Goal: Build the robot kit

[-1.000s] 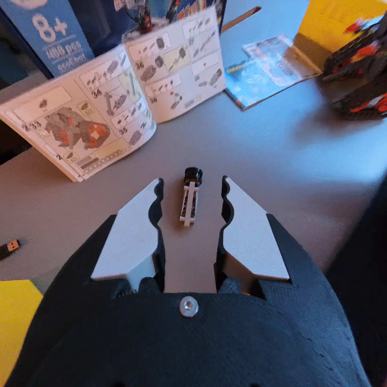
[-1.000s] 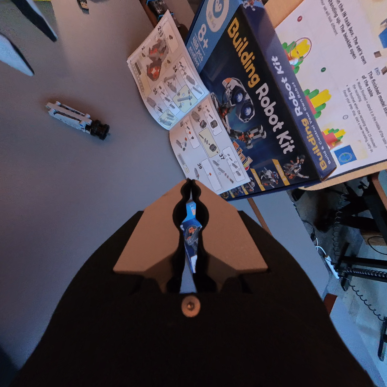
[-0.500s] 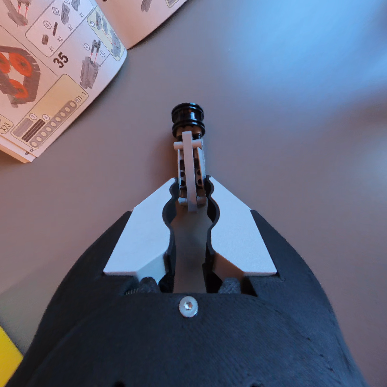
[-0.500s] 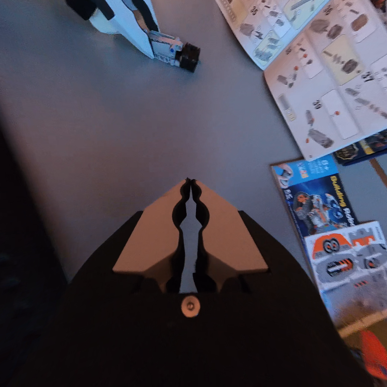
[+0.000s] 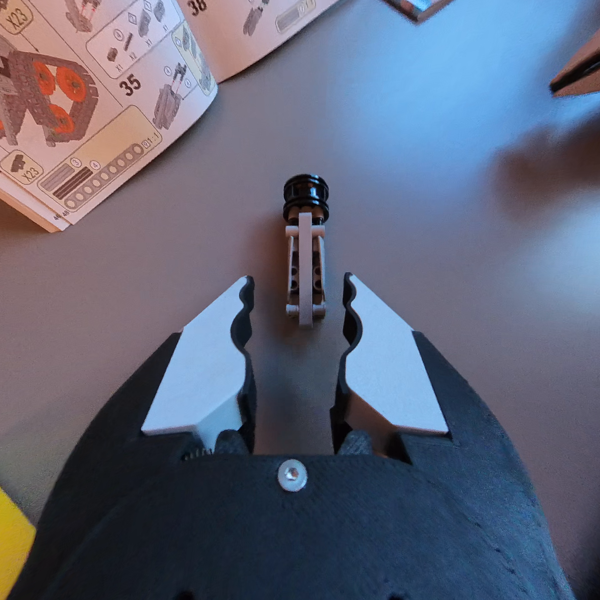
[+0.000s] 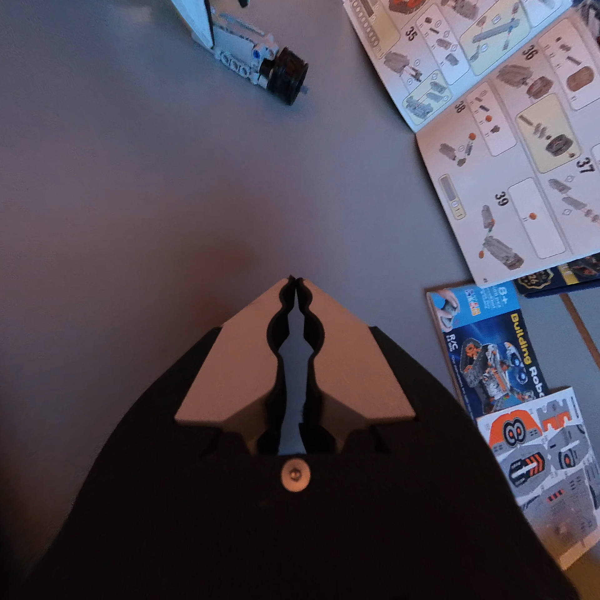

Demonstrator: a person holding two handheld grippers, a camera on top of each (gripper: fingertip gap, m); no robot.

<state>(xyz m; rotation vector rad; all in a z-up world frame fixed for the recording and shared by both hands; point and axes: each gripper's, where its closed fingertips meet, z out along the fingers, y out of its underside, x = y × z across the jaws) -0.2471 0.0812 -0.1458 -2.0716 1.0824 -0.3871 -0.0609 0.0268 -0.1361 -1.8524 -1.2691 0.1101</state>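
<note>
A small grey brick assembly with a black wheel at its far end (image 5: 305, 259) lies on the grey table (image 5: 422, 227). My left gripper (image 5: 298, 281) is open, and the assembly's near end lies between its white fingertips (image 5: 227, 305) without touching them. My right gripper (image 6: 296, 280) is shut and empty, low over bare table. In the right wrist view the assembly (image 6: 259, 61) sits at the top with a left fingertip (image 6: 198, 22) beside it. The right gripper's tip (image 5: 578, 78) shows at the upper right of the left wrist view.
An open instruction booklet (image 5: 97, 97) lies left of the assembly and also shows in the right wrist view (image 6: 503, 130). A blue leaflet (image 6: 487, 350) and a sticker sheet (image 6: 545, 454) lie to the right. A yellow object (image 5: 13, 532) is at the lower left. Spacing between my two grippers at the tips: around 20 cm.
My left gripper closed on the assembly half a second ago and has now opened and let it go on the table. My right gripper stayed shut and moved closer to the assembly.
</note>
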